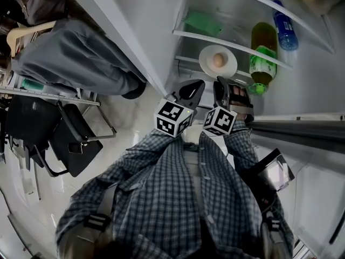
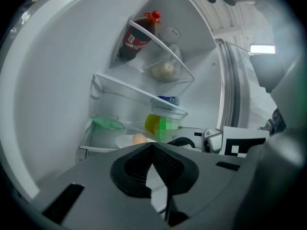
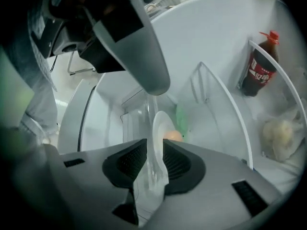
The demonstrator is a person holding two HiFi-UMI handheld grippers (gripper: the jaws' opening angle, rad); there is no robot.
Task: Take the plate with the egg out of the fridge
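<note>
Stands at the open fridge [image 1: 161,26] with 2 tools raised; pinches the near rim of the plate [image 1: 206,65] between the narrow jaws of the right hand-held gripper [image 1: 222,82], with that rim edge-on between the pads in the right gripper view; holds the left hand-held gripper [image 1: 199,84] just at 9 o'clock of the right one, jaws pressed together on nothing, aimed at the same shelf [image 1: 186,61]; finds the plate resting on that shelf, with the egg [image 1: 218,60] at its centre; finds a green bottle [image 1: 262,63] at 3 o'clock of the plate, a blue bottle [image 1: 284,28] at 1 o'clock, and a flat green item [image 1: 202,21] at 11 o'clock on the shelf above; sees a cola bottle [image 3: 259,71] on an upper shelf in both gripper views.
</note>
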